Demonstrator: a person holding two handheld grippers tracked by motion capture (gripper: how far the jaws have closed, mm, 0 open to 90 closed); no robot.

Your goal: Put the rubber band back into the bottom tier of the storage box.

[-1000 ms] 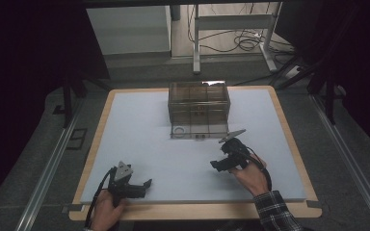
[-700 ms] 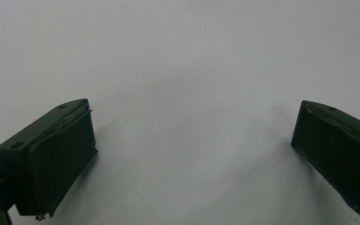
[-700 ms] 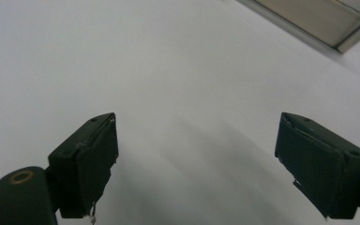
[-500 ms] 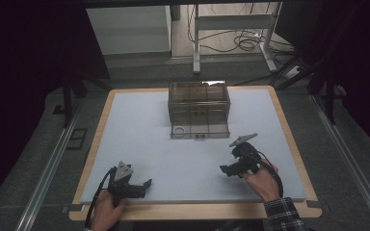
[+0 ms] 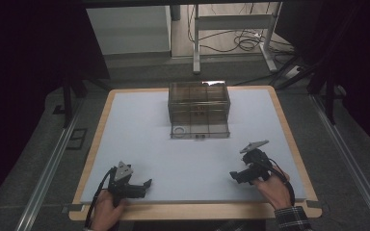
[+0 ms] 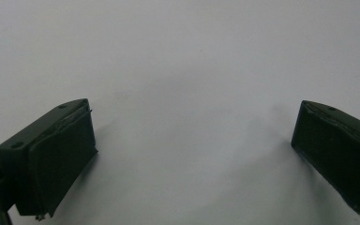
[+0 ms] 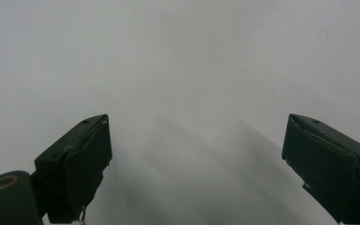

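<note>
While both hands rest at the near edge of the table point(image 5: 125, 103), each gripper is held just above the pale surface. The left gripper point(image 5: 145, 185) is seen with its jaws spread wide and nothing between them; in the left gripper view point(image 6: 187, 150) only bare table surface lies in the gap. The right gripper point(image 5: 234, 176) is likewise held wide open and empty, as confirmed in the right gripper view point(image 7: 194, 164). A grey three-cornered plate is carried on top of each gripper. Well apart from both, toward the far middle of the table, a transparent compartmented box point(image 5: 198, 110) is placed. A small white ring point(image 5: 178, 130) is visible in its near left compartment. No legible writing, brand or label can be made out.
</note>
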